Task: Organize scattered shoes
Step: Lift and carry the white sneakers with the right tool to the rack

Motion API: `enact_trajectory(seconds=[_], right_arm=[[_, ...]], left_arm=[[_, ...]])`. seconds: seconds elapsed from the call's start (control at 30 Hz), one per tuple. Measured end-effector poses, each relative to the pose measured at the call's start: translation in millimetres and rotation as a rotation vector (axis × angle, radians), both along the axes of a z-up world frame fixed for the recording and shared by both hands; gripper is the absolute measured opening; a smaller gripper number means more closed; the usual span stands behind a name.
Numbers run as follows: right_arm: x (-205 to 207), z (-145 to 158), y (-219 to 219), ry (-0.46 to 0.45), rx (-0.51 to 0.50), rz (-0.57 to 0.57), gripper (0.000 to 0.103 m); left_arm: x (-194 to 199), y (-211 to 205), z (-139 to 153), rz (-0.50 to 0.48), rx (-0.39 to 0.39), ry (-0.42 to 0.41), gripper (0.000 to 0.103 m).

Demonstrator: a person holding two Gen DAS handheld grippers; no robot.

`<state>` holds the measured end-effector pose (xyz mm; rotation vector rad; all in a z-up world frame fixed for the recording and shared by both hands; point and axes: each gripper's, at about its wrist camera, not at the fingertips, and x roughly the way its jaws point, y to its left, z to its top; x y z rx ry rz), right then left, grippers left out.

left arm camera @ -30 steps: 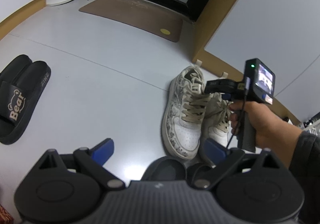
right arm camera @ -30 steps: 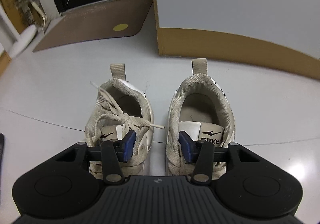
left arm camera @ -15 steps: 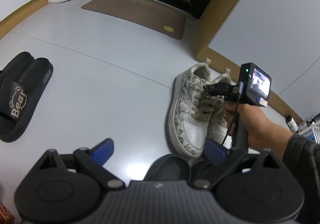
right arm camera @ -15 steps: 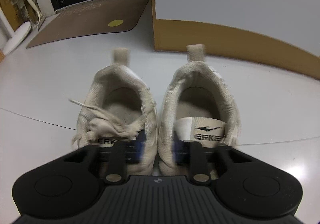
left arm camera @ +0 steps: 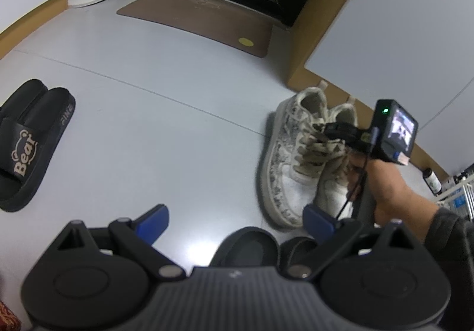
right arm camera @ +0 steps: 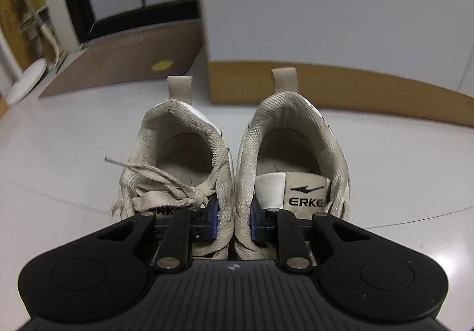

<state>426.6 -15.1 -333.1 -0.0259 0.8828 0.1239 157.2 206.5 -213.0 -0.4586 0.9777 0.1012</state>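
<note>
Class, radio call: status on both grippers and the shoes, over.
Right gripper shut, pinching inner collars of both white sneakers together. Left gripper open, empty, above black slippers. Bear slides apart, left. Nothing obstructing.

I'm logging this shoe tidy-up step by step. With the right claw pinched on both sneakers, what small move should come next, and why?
Probably slide the pair a little farther toward the baseboard. The right claw is shut on the sneakers, pinching their inner collars together, heels facing the wall, with bare floor left between. The left claw hangs open, idle.
</note>
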Motion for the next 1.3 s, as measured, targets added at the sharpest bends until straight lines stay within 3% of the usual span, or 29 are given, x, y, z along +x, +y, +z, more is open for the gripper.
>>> enact_trajectory(seconds=[0.33,0.7,1.0,1.3], right_arm=[[-7.6,28.1,-44.6,-0.066,-0.028,-0.089,0.020],[-55.3,72.0,-110.5,-0.111,-0.020,-0.159,0.020],[-99.1,132.2,-151.9,-0.182,-0.054,-0.212,0.020],[-155.4,197.2,-195.1,-0.240,-0.066,-0.301,0.020]], left_arm=[[-2.3,-21.8,7.1,-0.017,0.008,-0.004,0.098],[-8.2,-63.8,14.1,-0.077,0.024,0.012,0.098],[-12.5,-94.3,63.8,-0.210,0.086,-0.042,0.098],[-21.9,-116.0,76.0,-0.253,0.077,0.106,0.097]])
